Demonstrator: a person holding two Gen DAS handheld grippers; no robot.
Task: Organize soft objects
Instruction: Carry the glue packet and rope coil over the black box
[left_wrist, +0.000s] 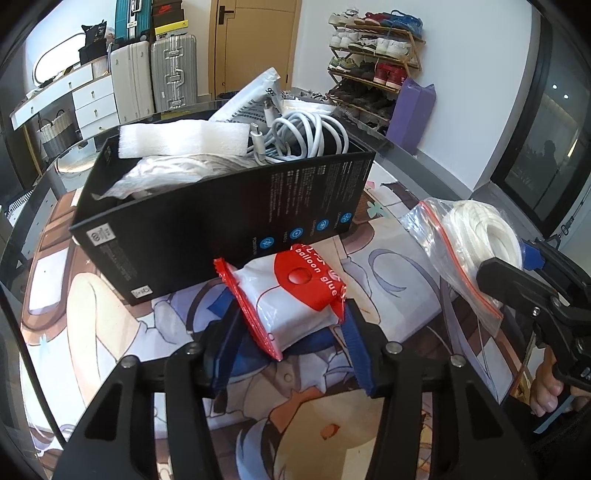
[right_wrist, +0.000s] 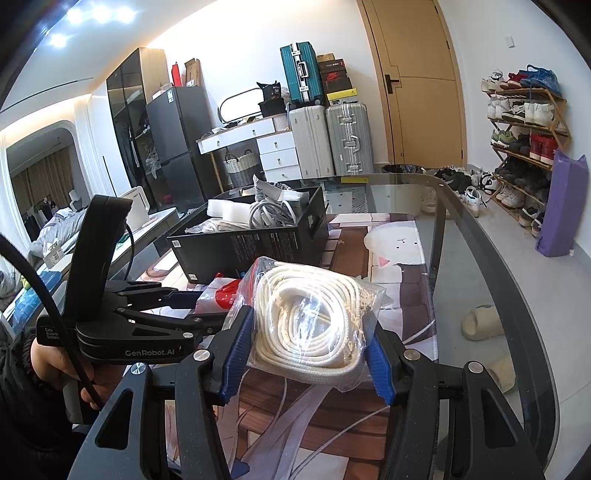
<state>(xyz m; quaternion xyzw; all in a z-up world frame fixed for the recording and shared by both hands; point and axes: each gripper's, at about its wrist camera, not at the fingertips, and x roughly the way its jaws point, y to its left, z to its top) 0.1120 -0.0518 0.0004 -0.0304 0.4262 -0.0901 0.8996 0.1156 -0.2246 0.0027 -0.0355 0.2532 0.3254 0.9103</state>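
A white packet with a red "balloon glue" label (left_wrist: 295, 295) lies tilted on the printed mat, just in front of the black box (left_wrist: 221, 206). My left gripper (left_wrist: 291, 314) is shut on it, with a blue pad against each side. The box holds white foam (left_wrist: 184, 142), coiled white cables (left_wrist: 310, 136) and pale cloth. My right gripper (right_wrist: 310, 354) is shut on a clear zip bag of white rope (right_wrist: 310, 325) and holds it above the mat, right of the packet. That bag (left_wrist: 476, 236) and the right gripper (left_wrist: 513, 266) also show in the left wrist view. The left gripper (right_wrist: 199, 306) appears at the left of the right wrist view.
The printed mat (right_wrist: 391, 280) covers a glass table whose curved edge (right_wrist: 491, 258) runs on the right. Beyond it stand a shoe rack (right_wrist: 524, 133), a purple bag (right_wrist: 561, 206), suitcases (right_wrist: 332, 136) and slippers (right_wrist: 480, 325) on the floor. A hand (right_wrist: 55, 362) holds the left gripper.
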